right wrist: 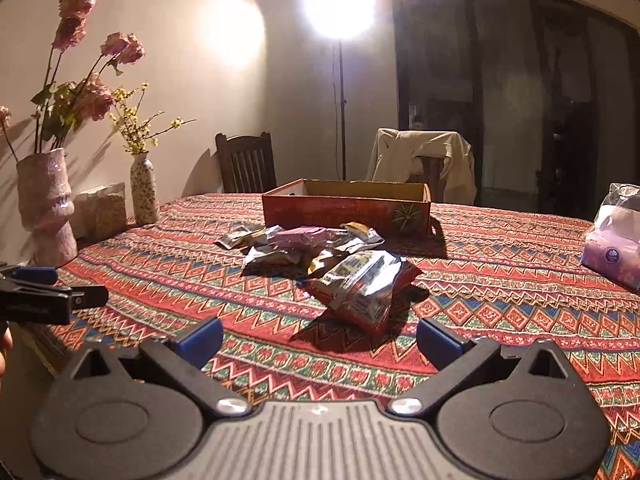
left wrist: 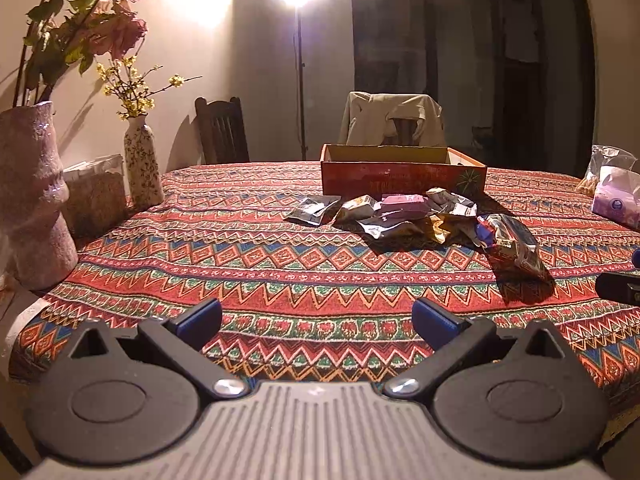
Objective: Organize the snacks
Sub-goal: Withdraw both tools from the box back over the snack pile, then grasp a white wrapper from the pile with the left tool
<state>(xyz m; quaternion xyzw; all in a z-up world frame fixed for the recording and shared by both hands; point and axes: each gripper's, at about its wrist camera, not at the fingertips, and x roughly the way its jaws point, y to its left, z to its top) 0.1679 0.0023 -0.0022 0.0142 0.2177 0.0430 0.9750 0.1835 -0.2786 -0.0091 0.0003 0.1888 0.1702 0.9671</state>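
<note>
- The left gripper (left wrist: 316, 314) hovers low over a patterned tablecloth (left wrist: 240, 256), jaws spread wide, holding nothing.
- The right gripper (right wrist: 318, 336) is likewise spread wide and empty.
- A heap of snack packets (right wrist: 312, 246) lies mid-table, just in front of an open red cardboard box (right wrist: 346, 210); the box's inside is hidden by its wall.
- The nearest large red packet (right wrist: 366, 286) sits closest to the right gripper; its print is unreadable.
- A tissue pack (right wrist: 614, 250) is cut off at the right edge.
</note>
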